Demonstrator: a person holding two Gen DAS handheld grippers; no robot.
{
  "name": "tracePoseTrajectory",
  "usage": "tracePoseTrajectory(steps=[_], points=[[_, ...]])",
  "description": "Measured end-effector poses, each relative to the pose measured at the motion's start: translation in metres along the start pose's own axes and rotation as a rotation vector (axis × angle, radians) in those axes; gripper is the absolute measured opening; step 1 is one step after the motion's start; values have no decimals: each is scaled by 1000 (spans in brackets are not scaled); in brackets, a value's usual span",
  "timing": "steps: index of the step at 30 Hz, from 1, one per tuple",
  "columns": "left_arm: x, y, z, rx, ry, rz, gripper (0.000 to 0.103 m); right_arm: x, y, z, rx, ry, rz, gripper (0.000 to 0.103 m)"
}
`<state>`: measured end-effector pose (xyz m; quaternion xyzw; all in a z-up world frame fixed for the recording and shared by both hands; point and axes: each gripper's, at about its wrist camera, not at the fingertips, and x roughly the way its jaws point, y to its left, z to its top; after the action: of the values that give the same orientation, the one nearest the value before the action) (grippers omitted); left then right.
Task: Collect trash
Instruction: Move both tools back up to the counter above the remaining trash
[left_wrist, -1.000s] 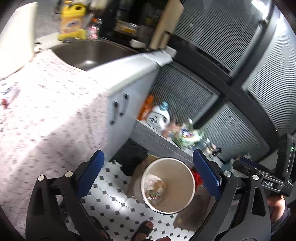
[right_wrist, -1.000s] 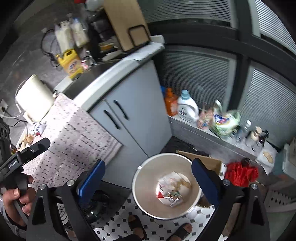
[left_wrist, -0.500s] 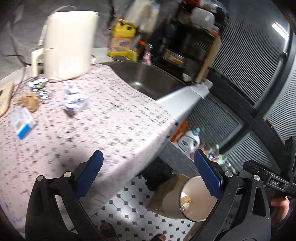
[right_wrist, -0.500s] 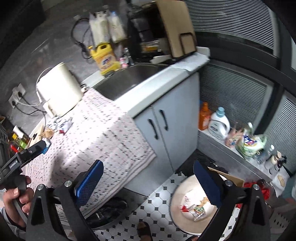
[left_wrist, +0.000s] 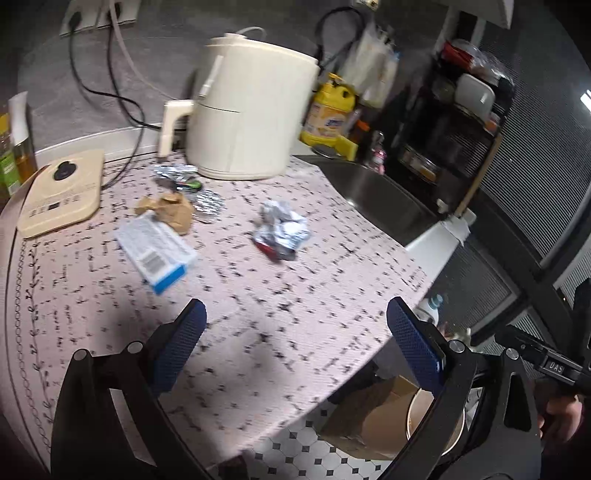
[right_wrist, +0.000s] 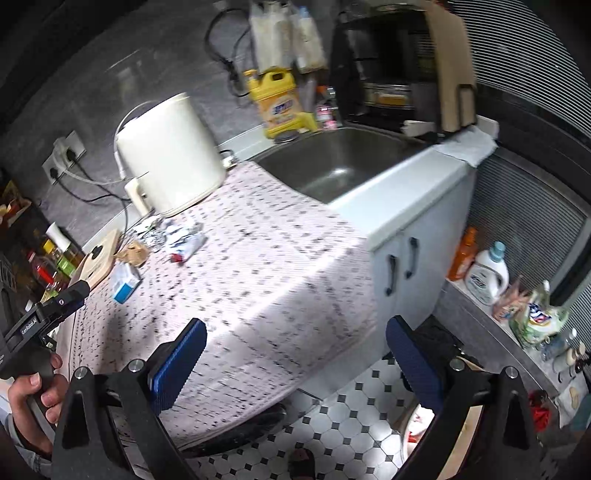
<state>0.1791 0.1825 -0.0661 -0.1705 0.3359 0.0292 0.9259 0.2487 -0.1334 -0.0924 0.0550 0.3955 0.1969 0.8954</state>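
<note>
reaching for the next piece appears to be the step in hand. left gripper (left_wrist: 295, 332) hangs above the patterned tablecloth (left_wrist: 258, 314), jaws wide and holding nothing; right gripper (right_wrist: 291, 347) likewise wide and bare, off the table edge. crumpled foil wrapper (left_wrist: 281, 230) lies ahead of the left gripper, well apart, slightly toward its right finger. blue-and-white carton (left_wrist: 157, 251) and brown paper scrap (left_wrist: 170, 210) lie further left. bin (left_wrist: 436, 424) stands on the floor below. next move calls for advancing and lowering to straddle the wrapper.
</note>
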Motion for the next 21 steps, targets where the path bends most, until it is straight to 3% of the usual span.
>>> tracePoseTrajectory(steps=[7, 12, 21], points=[[-8, 54, 14, -30, -25, 36, 96, 30, 51, 7, -36, 17, 37, 95], [-5, 81, 26, -41, -28, 39, 87, 49, 82, 12, -50, 24, 49, 95], [33, 106, 54, -5, -2, 12, 77, 71, 109, 17, -60, 29, 26, 95]])
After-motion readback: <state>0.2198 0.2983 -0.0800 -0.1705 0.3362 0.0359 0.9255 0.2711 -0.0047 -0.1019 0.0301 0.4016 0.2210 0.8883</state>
